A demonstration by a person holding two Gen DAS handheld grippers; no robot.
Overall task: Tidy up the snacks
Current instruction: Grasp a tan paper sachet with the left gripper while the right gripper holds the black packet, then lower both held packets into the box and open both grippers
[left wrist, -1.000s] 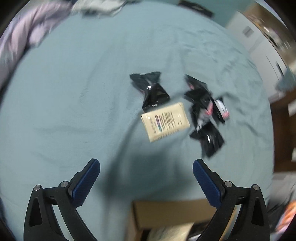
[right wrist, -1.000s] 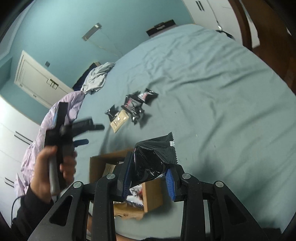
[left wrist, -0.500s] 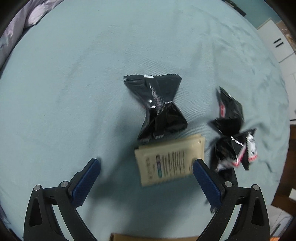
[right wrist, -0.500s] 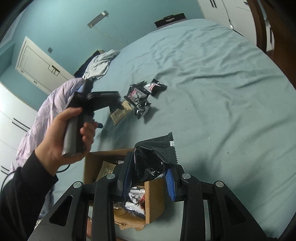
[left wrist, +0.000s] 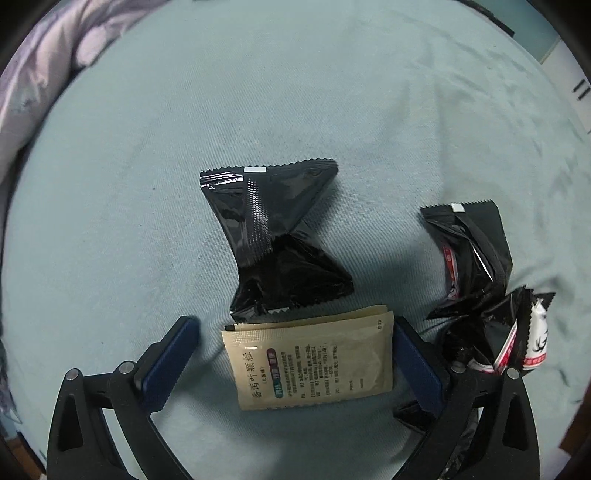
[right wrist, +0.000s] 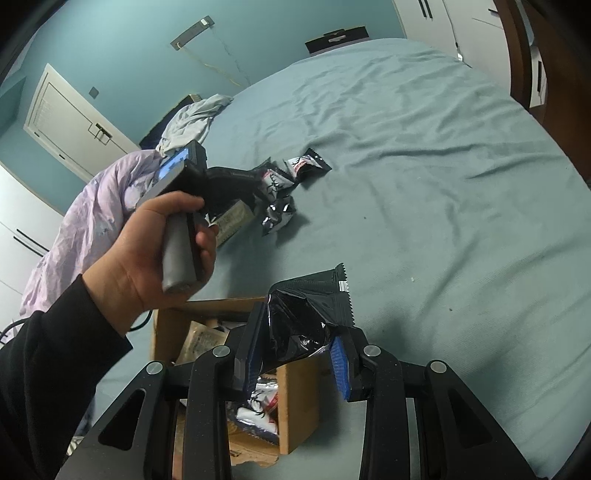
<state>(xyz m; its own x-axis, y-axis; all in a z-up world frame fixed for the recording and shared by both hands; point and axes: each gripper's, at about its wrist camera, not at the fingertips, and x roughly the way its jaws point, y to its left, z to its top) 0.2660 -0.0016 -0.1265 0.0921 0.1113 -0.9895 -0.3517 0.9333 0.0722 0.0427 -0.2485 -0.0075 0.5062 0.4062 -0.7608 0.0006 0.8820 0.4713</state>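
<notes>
On the teal bed sheet [left wrist: 332,92] lies a beige sachet [left wrist: 310,358]. My left gripper [left wrist: 293,326] points straight down and stands open, one blue pad on each side of the sachet. A black snack packet [left wrist: 280,240] lies just beyond it, touching its top edge. More black packets [left wrist: 476,258] with red-and-white labels sit to the right. My right gripper [right wrist: 299,328] is shut on a crumpled black packet [right wrist: 310,310] above an open cardboard box [right wrist: 207,308] with snacks inside. In the right wrist view a hand [right wrist: 147,251] holds the left gripper over the snack pile [right wrist: 280,184].
A lilac blanket [right wrist: 96,206] lies along the bed's left side, with grey clothing [right wrist: 192,122] behind it. A white door [right wrist: 70,122] and teal wall stand beyond. White cupboards [right wrist: 461,22] and dark wood furniture [right wrist: 546,55] border the bed at right.
The left gripper has come down and forward over the snack pile, so the beige sachet now sits between its open fingers. The right gripper still holds its black packet above the box.
</notes>
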